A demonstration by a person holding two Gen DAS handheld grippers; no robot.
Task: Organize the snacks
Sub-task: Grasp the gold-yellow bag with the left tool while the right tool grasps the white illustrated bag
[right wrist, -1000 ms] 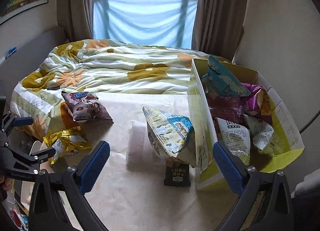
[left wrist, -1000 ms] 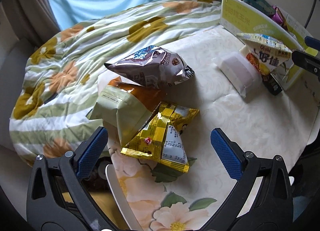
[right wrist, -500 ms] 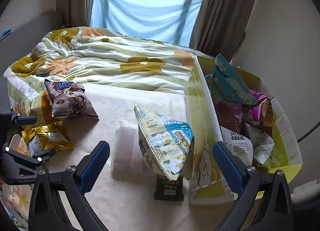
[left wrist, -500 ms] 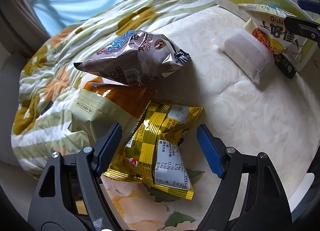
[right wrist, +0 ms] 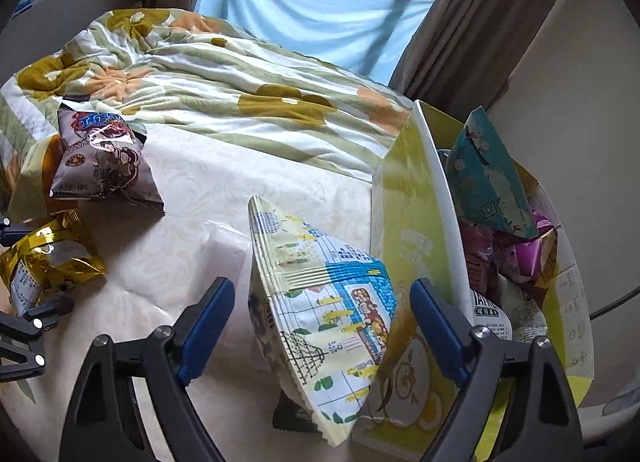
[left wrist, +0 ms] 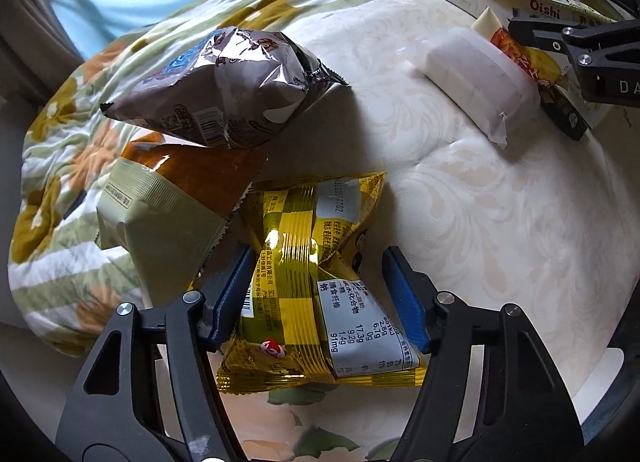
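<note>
On the cream tabletop, the left hand-held gripper is closing on the gold snack packet, pinching its waist to lift it. Beside the yellow box, the right hand-held gripper, jaws narrowing but clear, straddles the white-and-blue chip bag leaning there.
</note>
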